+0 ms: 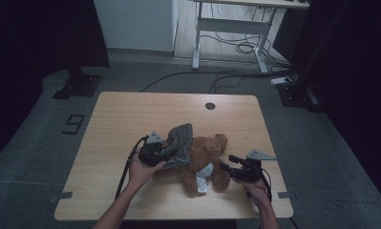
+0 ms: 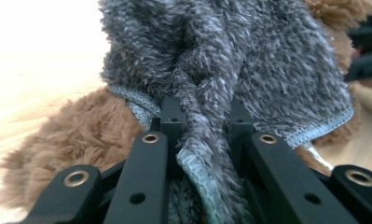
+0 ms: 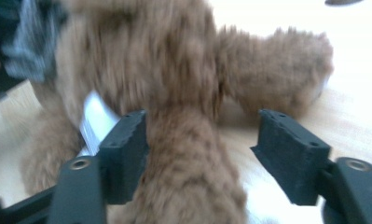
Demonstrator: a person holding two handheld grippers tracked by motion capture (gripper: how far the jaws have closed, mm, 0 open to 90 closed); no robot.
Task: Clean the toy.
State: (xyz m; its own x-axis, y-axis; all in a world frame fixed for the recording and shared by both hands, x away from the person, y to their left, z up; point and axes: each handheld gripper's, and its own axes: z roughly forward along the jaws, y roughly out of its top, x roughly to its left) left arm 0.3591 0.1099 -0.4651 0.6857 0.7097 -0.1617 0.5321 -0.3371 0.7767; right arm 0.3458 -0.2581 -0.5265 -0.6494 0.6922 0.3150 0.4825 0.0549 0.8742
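Note:
A brown teddy bear (image 1: 205, 155) lies on the wooden table (image 1: 126, 114) with a fluffy grey cloth (image 1: 181, 138) draped over its left side. My left gripper (image 1: 166, 152) is shut on a fold of that cloth (image 2: 207, 70), which bunches between the jaws (image 2: 204, 121) above the bear's fur (image 2: 81, 135). My right gripper (image 1: 227, 162) is at the bear's right side, open. One leg of the bear (image 3: 183, 177) lies between its jaws (image 3: 207, 140); the right pad (image 3: 288, 156) stands clear of it. A white tag (image 3: 94, 122) hangs by the left pad.
A round cable hole (image 1: 210, 105) sits near the table's far edge. Bare tabletop lies to the left and behind the bear. Beyond the table, a white desk frame (image 1: 226, 28) and loose cables (image 1: 245, 47) are on the floor.

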